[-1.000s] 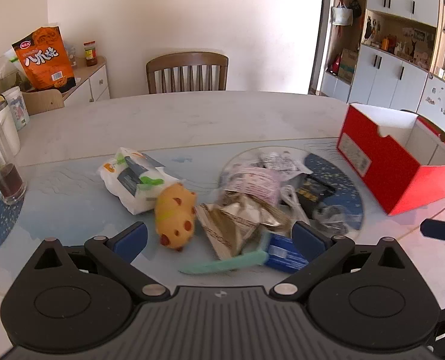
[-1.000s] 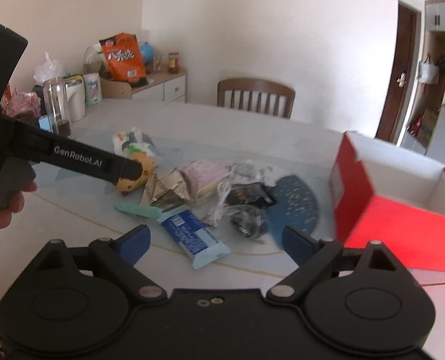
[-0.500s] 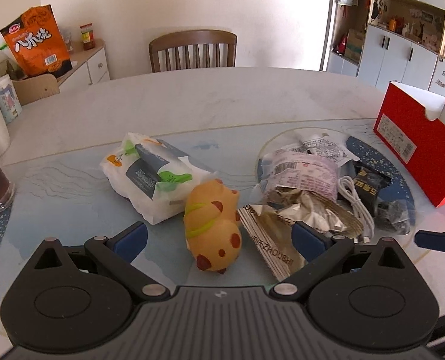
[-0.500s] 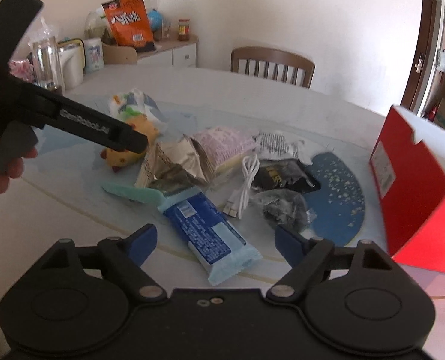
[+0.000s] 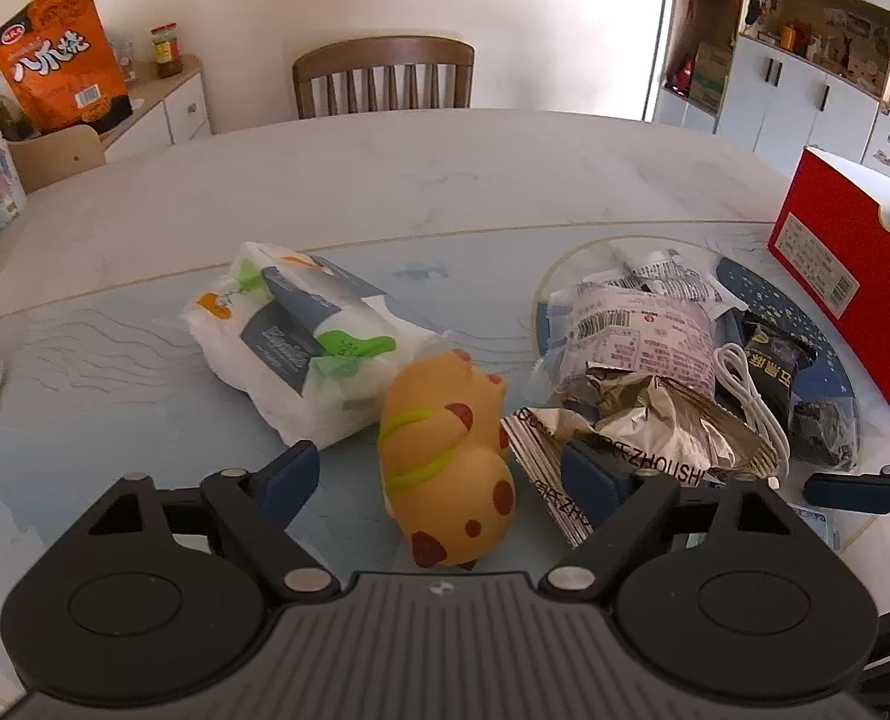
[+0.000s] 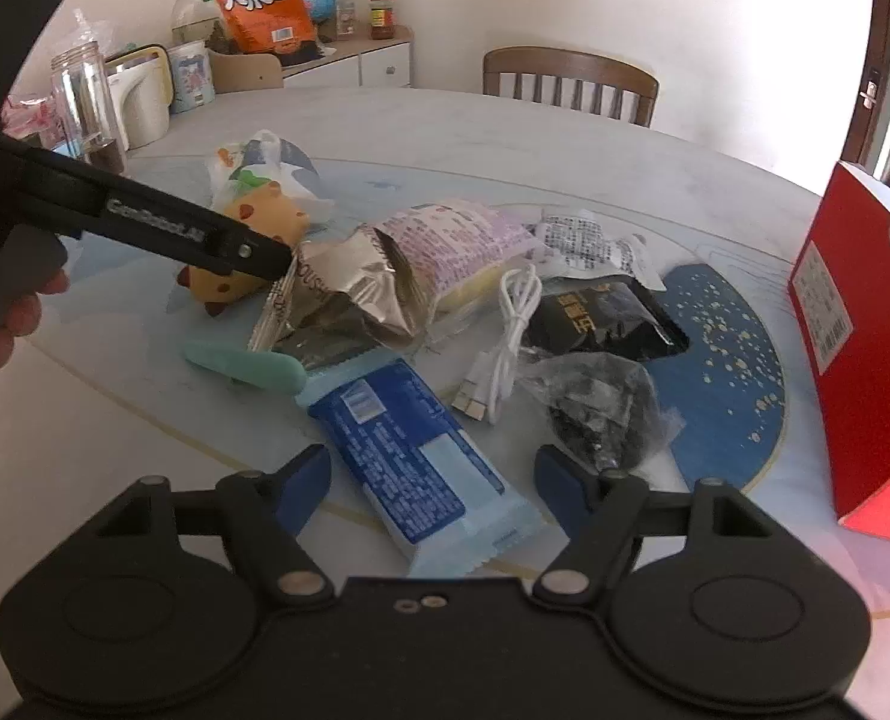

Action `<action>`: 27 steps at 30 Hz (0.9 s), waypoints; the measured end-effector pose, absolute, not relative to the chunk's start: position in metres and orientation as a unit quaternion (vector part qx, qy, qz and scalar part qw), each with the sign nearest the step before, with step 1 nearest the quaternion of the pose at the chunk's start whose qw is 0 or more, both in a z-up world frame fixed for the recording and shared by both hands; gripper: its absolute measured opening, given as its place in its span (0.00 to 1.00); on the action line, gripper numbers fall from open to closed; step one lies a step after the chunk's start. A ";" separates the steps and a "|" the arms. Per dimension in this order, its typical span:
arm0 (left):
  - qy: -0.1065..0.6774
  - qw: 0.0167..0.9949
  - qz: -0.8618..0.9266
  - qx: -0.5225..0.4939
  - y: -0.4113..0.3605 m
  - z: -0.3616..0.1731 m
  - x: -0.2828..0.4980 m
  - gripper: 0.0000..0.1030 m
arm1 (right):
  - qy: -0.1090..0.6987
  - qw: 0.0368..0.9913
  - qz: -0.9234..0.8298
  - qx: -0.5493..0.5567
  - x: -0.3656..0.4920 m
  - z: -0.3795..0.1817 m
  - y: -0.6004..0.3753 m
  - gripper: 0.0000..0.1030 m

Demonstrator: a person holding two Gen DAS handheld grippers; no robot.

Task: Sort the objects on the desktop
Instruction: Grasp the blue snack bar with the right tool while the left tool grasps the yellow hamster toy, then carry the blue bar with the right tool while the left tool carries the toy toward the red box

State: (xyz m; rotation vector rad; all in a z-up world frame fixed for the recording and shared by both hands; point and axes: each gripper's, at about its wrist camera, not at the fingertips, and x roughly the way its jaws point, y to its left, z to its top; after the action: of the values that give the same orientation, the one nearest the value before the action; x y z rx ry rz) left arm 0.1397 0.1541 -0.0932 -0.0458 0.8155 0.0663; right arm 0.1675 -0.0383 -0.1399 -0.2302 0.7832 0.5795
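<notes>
My left gripper [image 5: 441,474] is open, its jaws either side of an orange squishy animal toy [image 5: 445,462] lying on the table; the toy also shows in the right wrist view [image 6: 252,228], half hidden behind the left gripper. A white wet-wipes pack [image 5: 300,342] lies just left of the toy, a crumpled silver wrapper [image 5: 643,426] to its right. My right gripper [image 6: 432,480] is open, its jaws either side of a blue snack bar [image 6: 408,456]. A mint-green clip [image 6: 246,369], white USB cable [image 6: 505,342], pink packet [image 6: 457,246] and black packets [image 6: 601,318] lie around.
An open red box [image 6: 853,336] stands at the right; it also shows in the left wrist view [image 5: 841,276]. A kettle [image 6: 138,99], glass jar [image 6: 84,102] and mug stand at the far left. A wooden chair [image 5: 384,78] is behind the table.
Both grippers have moved forward and lower: the left has closed in around the orange toy, the right over the blue snack bar. Both stay open.
</notes>
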 end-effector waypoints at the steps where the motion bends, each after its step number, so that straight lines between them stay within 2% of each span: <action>1: 0.397 0.917 0.031 -0.021 0.154 -0.094 0.140 0.83 | 0.375 0.877 0.281 -0.111 0.167 -0.139 -0.038 0.66; 3: 0.398 0.917 0.030 -0.020 0.153 -0.094 0.141 0.81 | 0.374 0.875 0.285 -0.112 0.166 -0.139 -0.037 0.62; 6: 0.402 0.915 0.026 -0.021 0.154 -0.095 0.143 0.71 | 0.374 0.874 0.288 -0.113 0.165 -0.137 -0.036 0.55; 10: 0.403 0.914 0.023 -0.025 0.155 -0.096 0.144 0.69 | 0.374 0.874 0.288 -0.114 0.164 -0.137 -0.036 0.52; 13: 0.404 0.914 0.015 -0.026 0.155 -0.096 0.143 0.60 | 0.374 0.875 0.287 -0.114 0.164 -0.137 -0.036 0.48; 19: 0.403 0.915 0.014 -0.032 0.156 -0.096 0.143 0.55 | 0.374 0.877 0.280 -0.117 0.165 -0.136 -0.032 0.43; 23: 0.409 0.912 0.018 -0.036 0.160 -0.098 0.144 0.47 | 0.376 0.877 0.275 -0.118 0.163 -0.135 -0.031 0.41; 27: 0.414 0.909 0.016 -0.044 0.163 -0.099 0.143 0.45 | 0.380 0.876 0.271 -0.120 0.161 -0.134 -0.030 0.39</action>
State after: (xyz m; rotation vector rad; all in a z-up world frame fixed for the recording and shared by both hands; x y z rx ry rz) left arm 0.1430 0.1632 -0.0988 -0.0900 0.8536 0.0339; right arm 0.1609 -0.0302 -0.1339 -0.2495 0.7936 0.5652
